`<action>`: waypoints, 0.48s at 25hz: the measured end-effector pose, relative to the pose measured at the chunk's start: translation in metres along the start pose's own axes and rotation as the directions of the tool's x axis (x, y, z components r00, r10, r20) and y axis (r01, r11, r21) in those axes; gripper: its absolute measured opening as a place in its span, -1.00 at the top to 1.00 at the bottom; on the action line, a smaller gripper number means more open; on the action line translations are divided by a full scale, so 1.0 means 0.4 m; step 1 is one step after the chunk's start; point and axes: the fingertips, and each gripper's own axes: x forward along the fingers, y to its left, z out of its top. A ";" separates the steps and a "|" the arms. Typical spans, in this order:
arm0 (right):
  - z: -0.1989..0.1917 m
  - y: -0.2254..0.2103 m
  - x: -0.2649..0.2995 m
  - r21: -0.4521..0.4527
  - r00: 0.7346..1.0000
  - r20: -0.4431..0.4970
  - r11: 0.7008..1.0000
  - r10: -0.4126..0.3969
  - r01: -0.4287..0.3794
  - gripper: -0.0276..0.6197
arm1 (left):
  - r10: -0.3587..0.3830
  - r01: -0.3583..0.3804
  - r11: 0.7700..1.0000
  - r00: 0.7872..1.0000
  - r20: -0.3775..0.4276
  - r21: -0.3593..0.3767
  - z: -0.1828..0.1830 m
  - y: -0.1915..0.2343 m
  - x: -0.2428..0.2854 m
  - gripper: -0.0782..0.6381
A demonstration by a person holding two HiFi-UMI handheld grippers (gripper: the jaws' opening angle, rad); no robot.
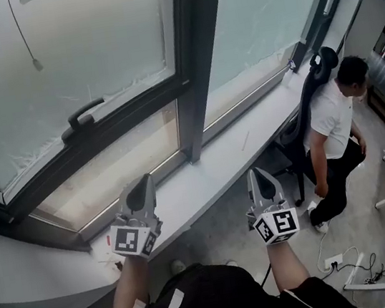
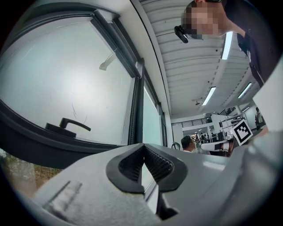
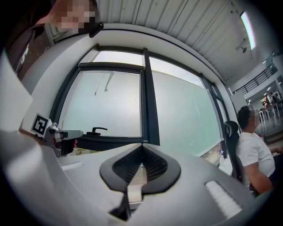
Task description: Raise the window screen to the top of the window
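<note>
The window screen (image 1: 70,67) is a frosted sheet over the upper part of the left window, ending in a dark bottom bar with a black handle (image 1: 85,114). Clear glass shows below that bar. My left gripper (image 1: 143,182) is shut and empty, over the white sill (image 1: 197,185), below and right of the handle and apart from it. My right gripper (image 1: 256,174) is also shut and empty, further right in front of the sill. The handle (image 2: 70,125) sits left of the closed left gripper (image 2: 143,148) in its own view. From the right gripper (image 3: 142,148) the handle (image 3: 98,129) lies ahead left.
A dark upright post (image 1: 191,77) splits the left window from the right pane (image 1: 258,16). A thin pull cord (image 1: 23,38) hangs over the screen. A person (image 1: 333,127) sits on a black office chair (image 1: 312,87) at the right. Cables and a power strip (image 1: 336,261) lie on the floor.
</note>
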 end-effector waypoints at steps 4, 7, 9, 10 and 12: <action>-0.005 -0.058 -0.053 0.006 0.999 0.002 0.999 0.034 -0.034 0.90 | 0.043 -0.043 0.999 0.999 0.018 0.011 0.008 -0.064 -0.018 0.77; -0.006 -0.102 -0.087 0.018 0.997 0.005 0.997 0.074 -0.074 0.90 | 0.091 -0.091 0.996 0.996 0.023 0.019 0.015 -0.116 -0.036 0.77; -0.005 -0.130 -0.109 0.032 0.994 0.012 0.994 0.105 -0.106 0.90 | 0.128 -0.129 0.991 0.991 0.027 0.034 0.022 -0.158 -0.052 0.77; -0.006 -0.143 -0.121 0.044 0.993 0.013 0.992 0.121 -0.121 0.90 | 0.146 -0.147 0.988 0.989 0.029 0.040 0.026 -0.182 -0.061 0.77; -0.007 -0.162 -0.150 0.065 0.988 0.016 0.986 0.155 -0.156 0.90 | 0.173 -0.175 0.983 0.984 0.031 0.055 0.032 -0.234 -0.082 0.77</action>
